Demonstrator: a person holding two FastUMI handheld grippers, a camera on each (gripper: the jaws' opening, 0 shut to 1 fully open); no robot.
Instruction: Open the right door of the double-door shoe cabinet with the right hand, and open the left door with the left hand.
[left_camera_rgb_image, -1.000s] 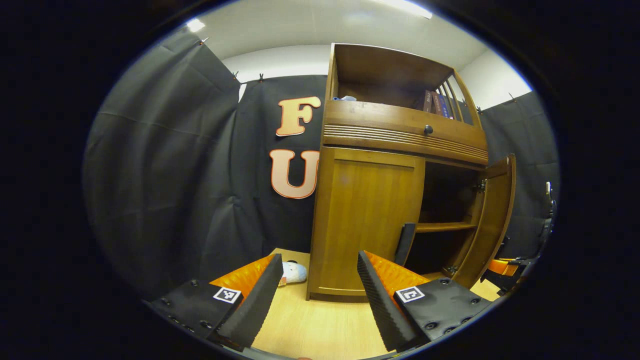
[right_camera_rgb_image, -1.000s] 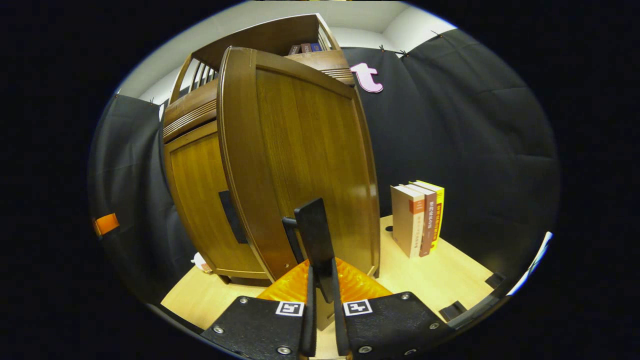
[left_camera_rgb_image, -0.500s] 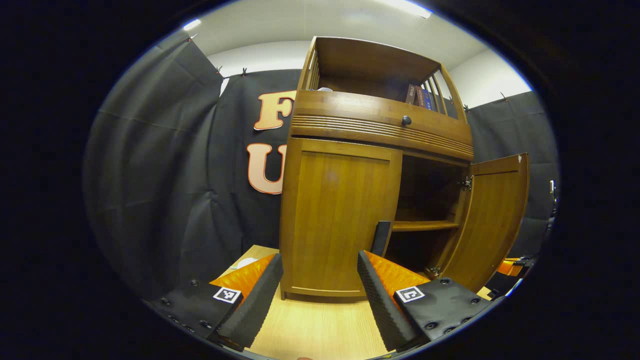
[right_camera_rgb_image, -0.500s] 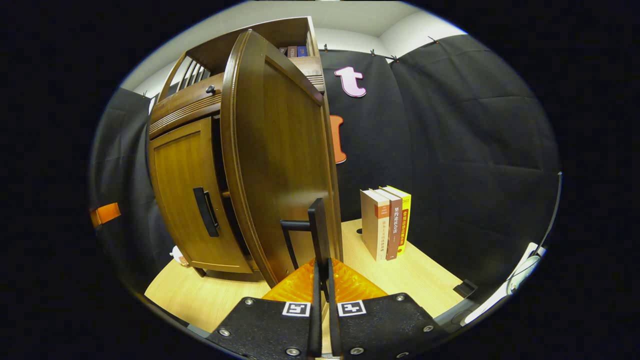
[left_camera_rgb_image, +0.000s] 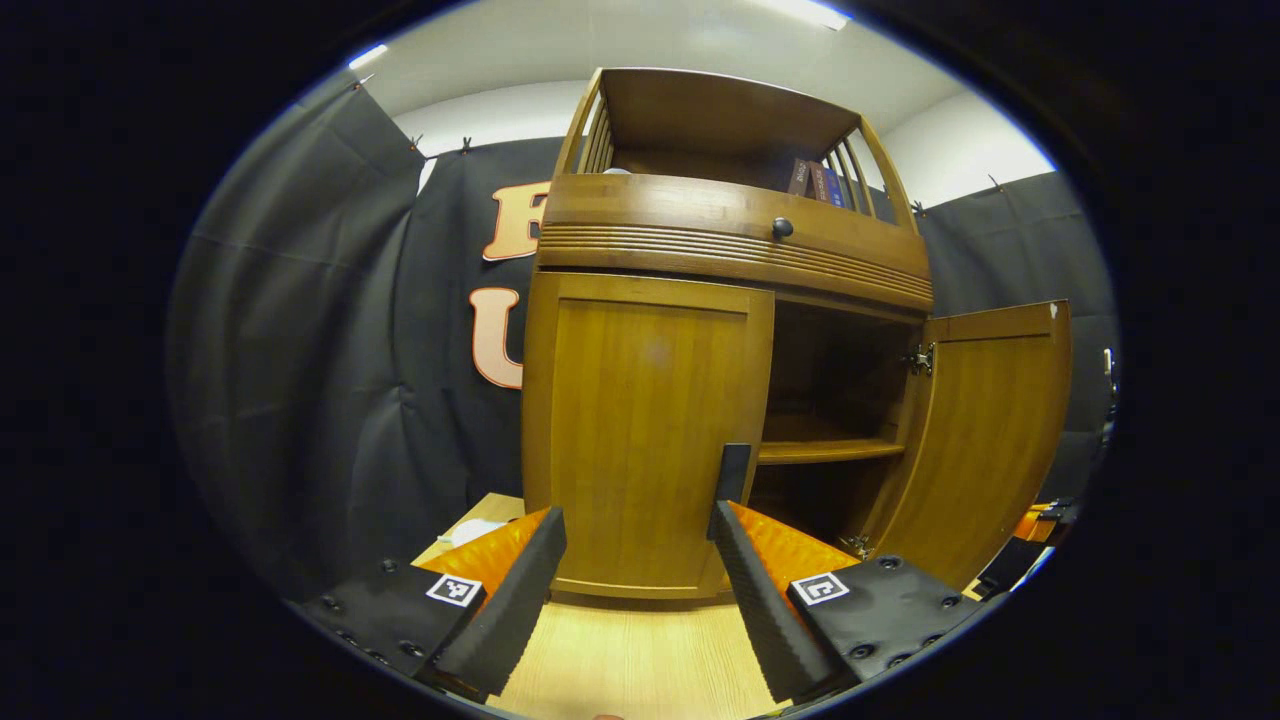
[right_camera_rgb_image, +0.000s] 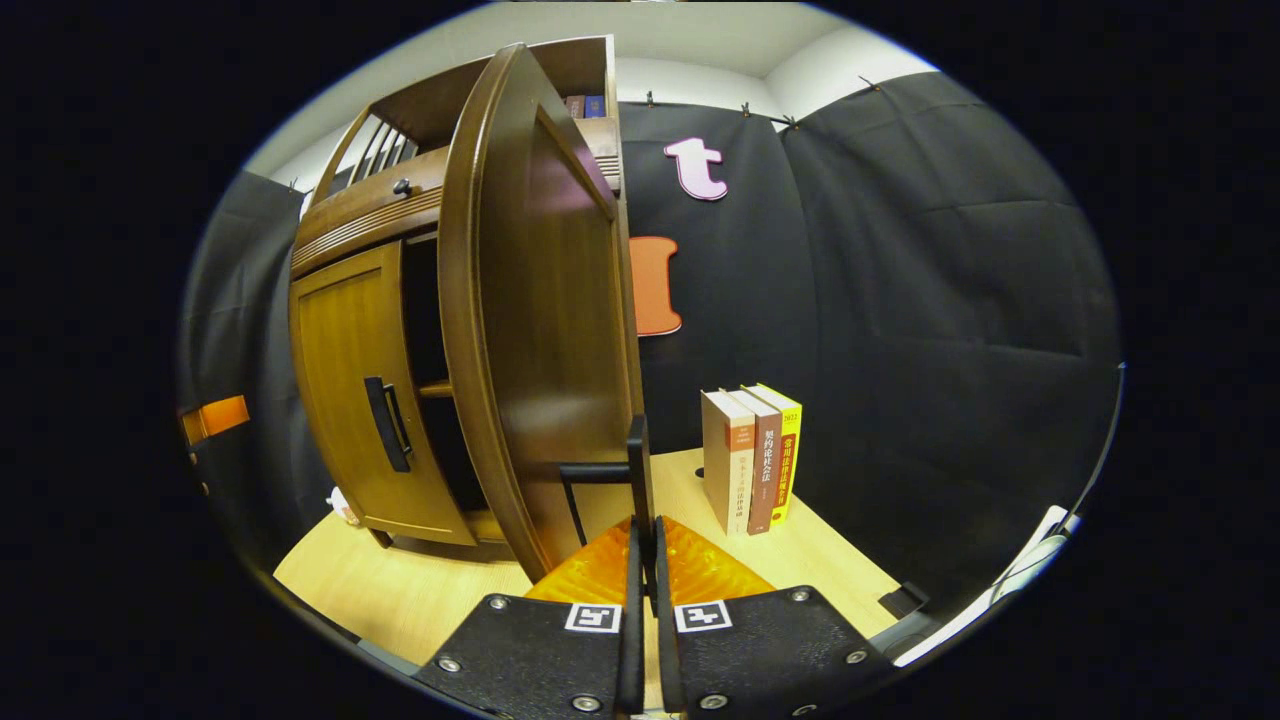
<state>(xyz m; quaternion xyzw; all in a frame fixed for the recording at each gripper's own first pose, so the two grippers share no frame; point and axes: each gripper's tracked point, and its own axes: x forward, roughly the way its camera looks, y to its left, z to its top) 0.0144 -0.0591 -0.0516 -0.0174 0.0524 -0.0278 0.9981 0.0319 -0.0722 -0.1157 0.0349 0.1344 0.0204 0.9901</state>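
With the shoe cabinet (left_camera_rgb_image: 700, 350) as the mark: its left door (left_camera_rgb_image: 640, 440) sits flush and closed, the left gripper (left_camera_rgb_image: 636, 560) facing it with jaws wide, holding nothing. To the right, the right door (right_camera_rgb_image: 530, 320) stands swung out, the right gripper (right_camera_rgb_image: 644, 560) clamped on its handle (right_camera_rgb_image: 636, 470). Beyond the cabinet's right side, three books (right_camera_rgb_image: 752, 455) stand upright.

I observed that the right door (right_camera_rgb_image: 530, 330) swung further open, pulled by its handle (right_camera_rgb_image: 636, 470) in my right gripper (right_camera_rgb_image: 646, 560). The cabinet (left_camera_rgb_image: 700, 330) shifted from right of centre toward mid-frame as my left gripper (left_camera_rgb_image: 635, 560) neared the left door's handle (left_camera_rgb_image: 733, 473).
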